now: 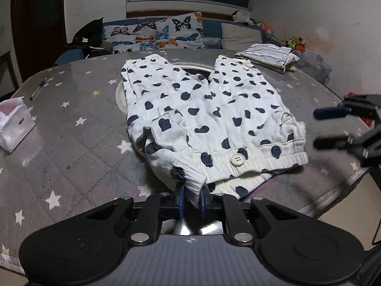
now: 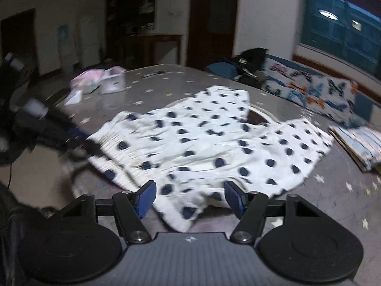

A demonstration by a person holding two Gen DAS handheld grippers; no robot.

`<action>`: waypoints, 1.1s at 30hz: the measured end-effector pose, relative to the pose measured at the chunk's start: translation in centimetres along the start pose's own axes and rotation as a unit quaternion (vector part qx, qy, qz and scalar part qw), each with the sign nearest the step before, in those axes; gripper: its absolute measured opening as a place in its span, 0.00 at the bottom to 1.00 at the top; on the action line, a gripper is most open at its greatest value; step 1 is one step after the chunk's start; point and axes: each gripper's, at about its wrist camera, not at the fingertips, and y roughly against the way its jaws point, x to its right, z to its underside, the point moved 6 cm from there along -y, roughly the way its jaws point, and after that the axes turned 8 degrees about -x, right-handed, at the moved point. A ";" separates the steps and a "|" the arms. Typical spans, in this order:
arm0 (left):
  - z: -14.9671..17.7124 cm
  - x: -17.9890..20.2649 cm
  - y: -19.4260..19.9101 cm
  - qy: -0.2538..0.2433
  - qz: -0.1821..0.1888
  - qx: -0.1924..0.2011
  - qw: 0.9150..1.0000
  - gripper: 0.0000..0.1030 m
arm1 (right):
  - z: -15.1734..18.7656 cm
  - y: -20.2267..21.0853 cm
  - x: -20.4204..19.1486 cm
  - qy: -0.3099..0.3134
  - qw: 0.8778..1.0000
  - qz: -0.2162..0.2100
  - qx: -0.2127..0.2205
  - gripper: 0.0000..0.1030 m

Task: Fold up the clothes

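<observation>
We are pinching the spotted shorts (image 1: 204, 109) at six o'clock in our left gripper (image 1: 192, 201), our right gripper (image 2: 190, 199) gaping empty over their edge, folding barely begun, one folded garment (image 1: 268, 56) sitting at one o'clock.

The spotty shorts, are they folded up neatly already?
No, the spotty shorts lie spread open on the table with both legs apart, beside an already folded striped cloth.

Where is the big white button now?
In the left wrist view, the button sits on the waistband of the spotted shorts, low in the middle, just above and right of the left gripper.
</observation>
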 end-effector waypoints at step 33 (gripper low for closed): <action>1.2 -0.2 -0.4 0.011 0.005 -0.005 1.000 0.46 | -1.4 -7.1 -5.2 0.112 0.993 -0.018 -0.035 0.04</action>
